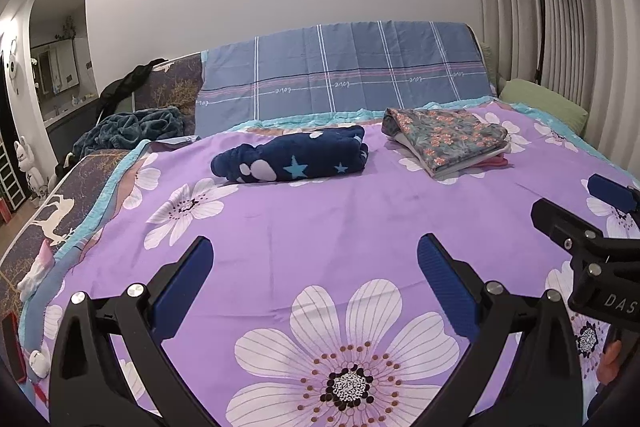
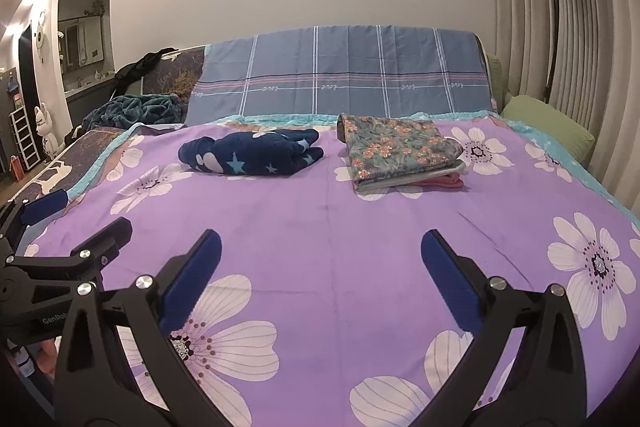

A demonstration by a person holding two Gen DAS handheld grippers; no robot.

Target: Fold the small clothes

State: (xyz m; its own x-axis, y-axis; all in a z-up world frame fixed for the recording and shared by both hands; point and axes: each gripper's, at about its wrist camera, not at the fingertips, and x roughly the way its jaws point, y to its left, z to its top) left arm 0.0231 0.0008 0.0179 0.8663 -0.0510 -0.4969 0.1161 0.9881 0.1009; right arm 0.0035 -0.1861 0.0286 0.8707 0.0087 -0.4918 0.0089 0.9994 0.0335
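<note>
A navy fleece garment with stars (image 1: pixel 290 157) lies bundled on the purple flowered bedspread (image 1: pixel 320 227), far left of centre; it also shows in the right wrist view (image 2: pixel 252 157). To its right sits a stack of folded clothes topped by a floral piece (image 1: pixel 446 141), also in the right wrist view (image 2: pixel 402 151). My left gripper (image 1: pixel 314 247) is open and empty, low over the near bedspread. My right gripper (image 2: pixel 320 243) is open and empty beside it. Each gripper shows at the edge of the other's view, the right one (image 1: pixel 576 223) and the left one (image 2: pixel 76 223).
A blue checked sheet (image 1: pixel 340 75) hangs over the headboard. A green pillow (image 1: pixel 544 103) lies at the far right by the curtain and a floor lamp (image 1: pixel 542 7). A teal blanket (image 1: pixel 132 127) and dark clothing lie at the far left.
</note>
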